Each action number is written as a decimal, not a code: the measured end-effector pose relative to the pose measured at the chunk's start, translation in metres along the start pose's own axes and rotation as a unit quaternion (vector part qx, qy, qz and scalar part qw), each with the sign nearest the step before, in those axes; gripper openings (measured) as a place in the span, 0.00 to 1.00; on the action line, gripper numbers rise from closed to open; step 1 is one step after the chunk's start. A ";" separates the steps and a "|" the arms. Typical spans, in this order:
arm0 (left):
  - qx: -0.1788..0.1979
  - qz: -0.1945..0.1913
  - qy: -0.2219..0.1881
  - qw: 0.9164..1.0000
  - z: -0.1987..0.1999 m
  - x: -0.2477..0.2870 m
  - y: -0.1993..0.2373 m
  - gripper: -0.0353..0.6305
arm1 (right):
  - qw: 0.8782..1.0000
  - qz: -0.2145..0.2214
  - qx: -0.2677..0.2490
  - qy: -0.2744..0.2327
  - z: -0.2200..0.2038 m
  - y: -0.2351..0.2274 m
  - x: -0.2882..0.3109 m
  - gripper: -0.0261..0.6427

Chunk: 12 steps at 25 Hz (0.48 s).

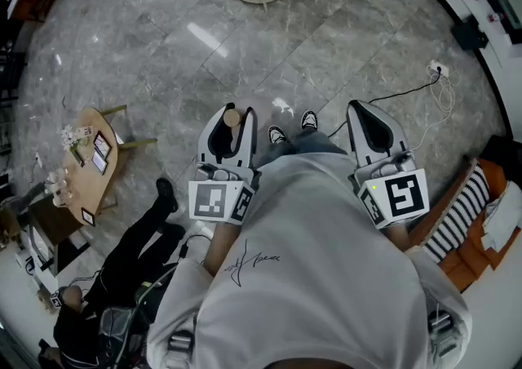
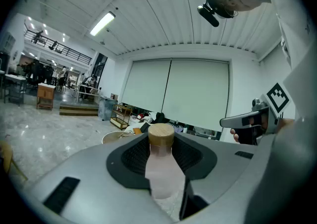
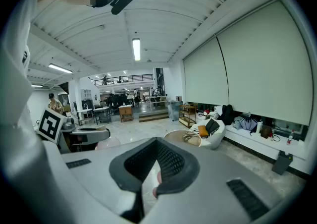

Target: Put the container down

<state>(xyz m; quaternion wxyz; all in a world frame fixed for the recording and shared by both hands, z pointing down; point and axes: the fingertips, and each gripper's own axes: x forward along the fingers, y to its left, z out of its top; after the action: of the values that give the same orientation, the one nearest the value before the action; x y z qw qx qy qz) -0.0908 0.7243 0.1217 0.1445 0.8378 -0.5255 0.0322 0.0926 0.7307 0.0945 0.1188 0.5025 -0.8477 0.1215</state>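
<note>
container (image 2: 161,166): small bottle, translucent pale pink body, narrower at the neck
lid (image 2: 161,135): round, light wood, flat top, on the bottle and closed
pose: upright, lid up; in the head view the lid (image 1: 232,117) shows as a small tan disc
grip: clamped between the jaws of the left gripper (image 1: 232,124), black pads pressing on both sides of the body, lid poking out above the pads
place: held in the air, well above the grey floor (image 1: 163,41), touching no surface
contents: can't tell
</note>
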 end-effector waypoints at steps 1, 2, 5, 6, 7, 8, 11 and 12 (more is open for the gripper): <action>0.001 0.002 0.002 1.000 0.000 0.001 -0.003 0.28 | 1.000 0.002 0.001 0.000 -0.001 -0.002 0.000 0.06; 0.002 0.003 0.003 1.000 0.000 0.002 -0.005 0.28 | 1.000 0.004 0.001 0.001 -0.002 -0.005 0.000 0.06; 0.004 0.007 0.005 1.000 0.001 0.007 -0.014 0.28 | 1.000 0.010 -0.002 0.000 -0.002 -0.014 0.003 0.06; 0.006 0.008 0.006 1.000 0.001 0.010 -0.016 0.28 | 1.000 0.013 -0.003 0.000 -0.001 -0.017 0.005 0.06; 0.008 0.009 0.006 1.000 0.002 0.014 -0.018 0.28 | 1.000 0.017 -0.003 -0.001 0.001 -0.020 0.008 0.06; 0.009 0.010 0.006 1.000 0.003 0.018 -0.020 0.28 | 1.000 0.022 -0.003 -0.003 0.002 -0.022 0.011 0.06; 0.013 0.014 0.005 1.000 0.006 0.030 -0.024 0.28 | 0.999 0.036 0.005 -0.006 0.006 -0.031 0.021 0.06; 0.013 0.015 0.003 1.000 0.008 0.033 -0.025 0.28 | 0.999 0.041 0.011 -0.006 0.007 -0.035 0.024 0.06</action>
<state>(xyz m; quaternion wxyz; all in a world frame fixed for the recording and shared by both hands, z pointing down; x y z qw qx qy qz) -0.0541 0.7034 0.1158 0.1345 0.8317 -0.5369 0.0437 0.1117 0.6924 0.0990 0.1027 0.4696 -0.8668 0.1325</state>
